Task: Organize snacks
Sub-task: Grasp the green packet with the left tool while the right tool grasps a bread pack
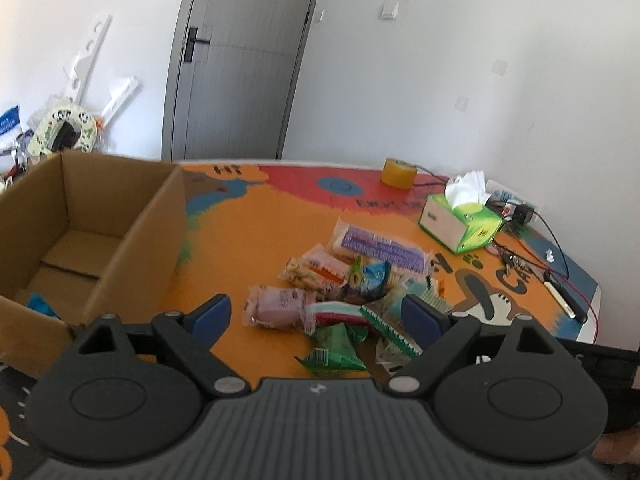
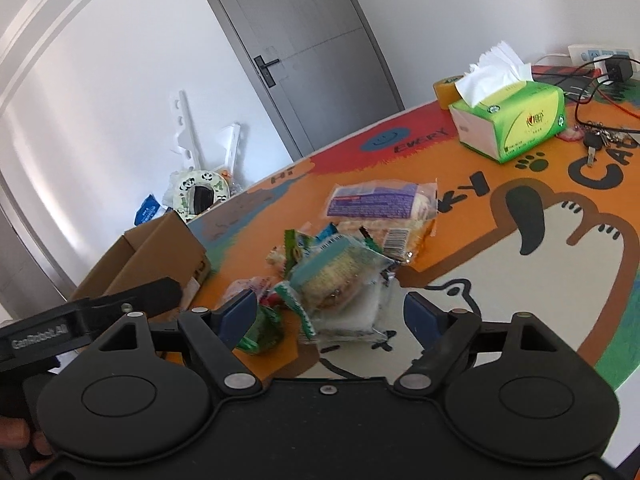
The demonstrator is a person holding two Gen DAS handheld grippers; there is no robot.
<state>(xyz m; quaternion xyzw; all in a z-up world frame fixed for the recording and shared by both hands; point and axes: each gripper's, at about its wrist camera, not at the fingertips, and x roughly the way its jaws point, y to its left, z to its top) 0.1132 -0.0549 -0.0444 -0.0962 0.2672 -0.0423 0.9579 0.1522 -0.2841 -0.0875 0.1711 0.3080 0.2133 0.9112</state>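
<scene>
My left gripper (image 1: 316,314) is the closest thing in its own view, blue-padded fingers (image 1: 210,314) spread wide with nothing between the pads. Just beyond the tips lies the snack pile (image 1: 344,280) on the orange cartoon-printed table (image 1: 256,232): a pink-wrapped roll (image 1: 276,306) nearest the left finger, a green triangular packet (image 1: 336,346) at about 6 o'clock of the heap, and a long purple-labelled pack (image 1: 380,246) at its 12 o'clock edge. At 9 o'clock of the pile stands an open cardboard box (image 1: 132,232), a blue wrapper (image 1: 40,304) lying in its near compartment.

My right gripper (image 2: 330,316) also hangs with its fingers apart, gripping nothing; a clear-wrapped sandwich cake (image 2: 340,280) sits just ahead between them, not touched by either pad as far as I can tell. The left tool's black arm crosses in at 9 o'clock, in front of the box.

Around the pile: a green tissue box (image 2: 516,120) at 1 o'clock, a roll of yellow tape (image 2: 446,90) behind it, keys (image 2: 596,140) and loose cables (image 1: 560,256) at 2 o'clock. A grey door (image 1: 236,60) stands behind the table.
</scene>
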